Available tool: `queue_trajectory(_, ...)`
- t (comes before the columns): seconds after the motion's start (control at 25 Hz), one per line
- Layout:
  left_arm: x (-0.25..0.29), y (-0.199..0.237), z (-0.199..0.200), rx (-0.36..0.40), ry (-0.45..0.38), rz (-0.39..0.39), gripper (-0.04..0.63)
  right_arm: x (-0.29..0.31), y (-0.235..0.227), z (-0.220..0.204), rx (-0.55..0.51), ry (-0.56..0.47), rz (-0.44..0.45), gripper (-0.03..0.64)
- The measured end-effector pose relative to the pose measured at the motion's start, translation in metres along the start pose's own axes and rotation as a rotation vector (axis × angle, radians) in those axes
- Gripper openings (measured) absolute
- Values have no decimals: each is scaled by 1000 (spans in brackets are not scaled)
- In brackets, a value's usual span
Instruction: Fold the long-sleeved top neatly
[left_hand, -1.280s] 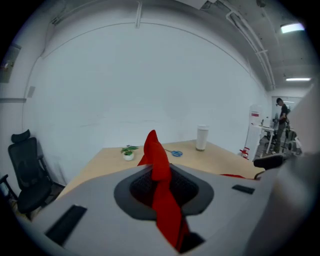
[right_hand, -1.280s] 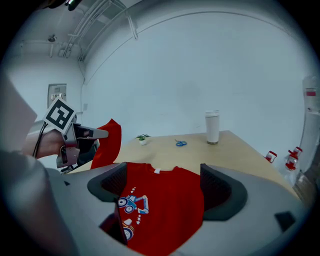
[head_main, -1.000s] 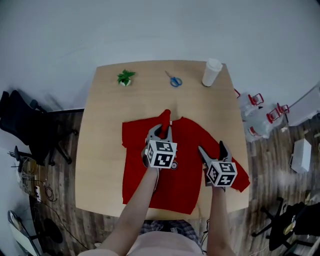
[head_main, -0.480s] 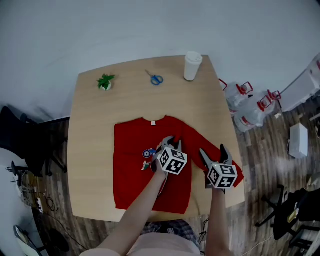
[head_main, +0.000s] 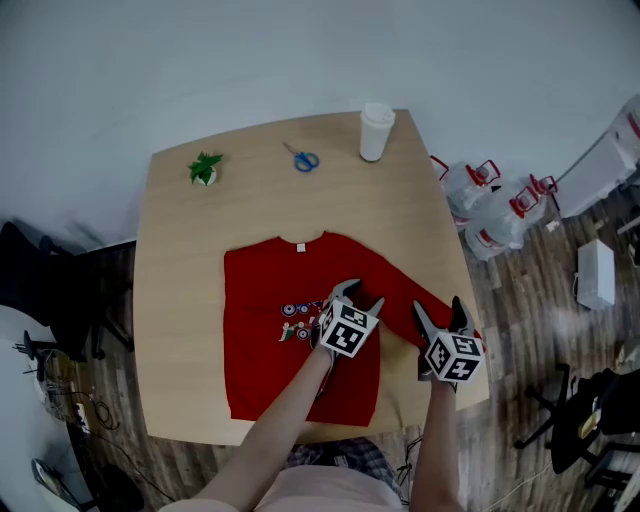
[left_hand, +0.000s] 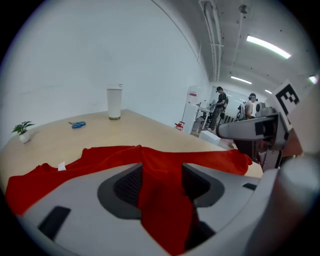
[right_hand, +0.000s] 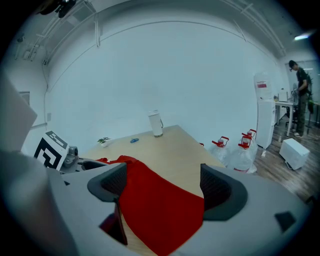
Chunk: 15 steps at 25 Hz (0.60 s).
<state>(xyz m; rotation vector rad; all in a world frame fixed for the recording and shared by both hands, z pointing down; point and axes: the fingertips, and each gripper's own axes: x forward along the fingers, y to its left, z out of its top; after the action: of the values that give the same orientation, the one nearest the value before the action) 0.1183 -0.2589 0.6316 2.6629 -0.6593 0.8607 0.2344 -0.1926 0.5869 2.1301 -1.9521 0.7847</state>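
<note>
Head view — left hand-held gripper (head_main: 359, 295) jaws just opening, fabric of the top (head_main: 265, 335) loose between them: likely a release; right hand-held gripper (head_main: 439, 308), jaws apart, straddles the sleeve (head_main: 400, 290) — presumably the next fold.

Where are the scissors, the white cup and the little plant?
scissors (head_main: 306, 160), head view, on the blue handles.
white cup (head_main: 373, 140), head view, on its side wall.
little plant (head_main: 205, 166), head view, on the green leaves.

Right sleeve (head_main: 400, 292): cuff end hidden under right gripper (head_main: 440, 308).
Black chair (head_main: 50, 300): cut off at left edge.
2 people (left_hand: 219, 106): far, too small for detail.
</note>
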Motion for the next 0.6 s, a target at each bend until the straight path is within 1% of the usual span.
queue_trajectory(0.16, -16, 12, 16, -58, -74, 42, 238, -16, -15, 3, 18, -28, -50, 443)
queue_trajectory(0.2, -18, 13, 20, -71, -87, 47, 217, -20, -19, 3, 22, -34, -63, 443)
queue_trajectory(0.24, -20, 14, 23, -81, -97, 46, 212, -25, -23, 3, 25, -39, -76, 443)
queue_trajectory(0.4, -17, -6, 34, -98, -127, 14, 215, -54, -54, -7, 55, -45, -148, 440)
queue_trajectory(0.52, -13, -28, 39, -97, -138, -29, 238, -80, -77, -21, 88, -43, -211, 434)
queue_trajectory(0.6, -9, -42, 41, -100, -143, -57, 265, -97, -91, -31, 109, -41, -250, 433)
